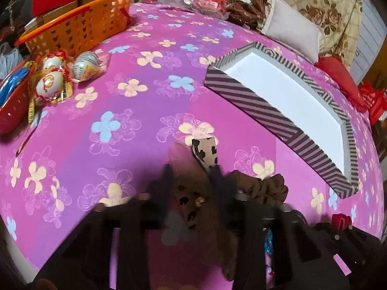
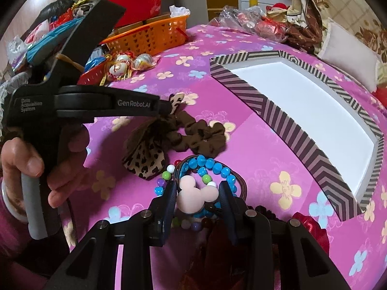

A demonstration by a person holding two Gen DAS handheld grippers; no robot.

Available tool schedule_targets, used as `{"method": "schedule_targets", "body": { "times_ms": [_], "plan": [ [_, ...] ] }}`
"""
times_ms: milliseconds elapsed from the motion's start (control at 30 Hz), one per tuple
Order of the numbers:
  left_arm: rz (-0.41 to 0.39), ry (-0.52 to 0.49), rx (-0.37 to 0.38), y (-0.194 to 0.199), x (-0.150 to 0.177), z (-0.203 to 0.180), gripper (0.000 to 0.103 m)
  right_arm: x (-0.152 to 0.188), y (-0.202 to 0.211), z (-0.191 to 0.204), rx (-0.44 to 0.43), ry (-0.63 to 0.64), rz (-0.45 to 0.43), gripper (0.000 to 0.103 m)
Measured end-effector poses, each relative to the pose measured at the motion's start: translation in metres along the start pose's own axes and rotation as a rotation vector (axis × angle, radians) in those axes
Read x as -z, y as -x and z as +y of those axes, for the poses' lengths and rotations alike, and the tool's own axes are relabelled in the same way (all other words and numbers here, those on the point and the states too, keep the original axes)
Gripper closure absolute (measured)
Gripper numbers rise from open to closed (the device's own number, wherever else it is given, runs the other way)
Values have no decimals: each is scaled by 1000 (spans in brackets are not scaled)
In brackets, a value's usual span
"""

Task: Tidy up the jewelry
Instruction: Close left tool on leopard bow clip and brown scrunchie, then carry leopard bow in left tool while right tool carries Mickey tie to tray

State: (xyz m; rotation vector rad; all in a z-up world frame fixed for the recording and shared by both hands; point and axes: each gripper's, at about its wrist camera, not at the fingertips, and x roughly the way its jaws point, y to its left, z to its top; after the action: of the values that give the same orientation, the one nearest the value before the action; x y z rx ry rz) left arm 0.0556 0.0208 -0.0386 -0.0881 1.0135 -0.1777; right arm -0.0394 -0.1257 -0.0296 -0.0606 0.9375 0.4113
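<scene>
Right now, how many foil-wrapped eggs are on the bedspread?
3, clustered by the red basket: upper egg, lower egg, striped egg beside the orange basket. More may be hidden.

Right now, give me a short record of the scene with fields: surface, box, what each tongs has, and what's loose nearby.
surface: pink floral bedspread
box: striped box, open, white inside, nothing visible in it
left tongs: shut on the leopard-print bow scrunchie
right tongs: shut on the pink mouse-head charm of the blue bead bracelet
loose nearby: brown scrunchie beside the bow
background: orange basket, wrapped eggs
</scene>
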Motion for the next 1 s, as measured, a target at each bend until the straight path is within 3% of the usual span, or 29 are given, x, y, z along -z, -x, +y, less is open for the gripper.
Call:
{"method": "schedule_targets", "body": {
  "times_ms": [100,200,400,567,633,700,833,1000],
  "plan": [
    [7,-2,12,-1,0,0,95,1,4,-4,-15,-26,-9,68],
    [-1,20,15,4,-1,5,98,1,11,-6,-22,-43,-25,68],
    [-63,78,26,27,-6,23,98,-4,28,-10,-24,-70,-66,68],
    [-36,93,51,27,-3,31,98,-4,36,-13,-13,-83,-84,68],
    [-9,108,86,25,-1,33,84,-4,36,-14,-11,-89,-83,68],
    [-4,132,142,25,2,35,47,-3,36,-14,-13,-92,-81,68],
    [-9,114,160,27,3,28,45,-2,35,-12,-11,-88,-79,68],
    [63,22,117,9,7,9,49,-2,34,-14,-6,-90,-78,68]
  ]
}}
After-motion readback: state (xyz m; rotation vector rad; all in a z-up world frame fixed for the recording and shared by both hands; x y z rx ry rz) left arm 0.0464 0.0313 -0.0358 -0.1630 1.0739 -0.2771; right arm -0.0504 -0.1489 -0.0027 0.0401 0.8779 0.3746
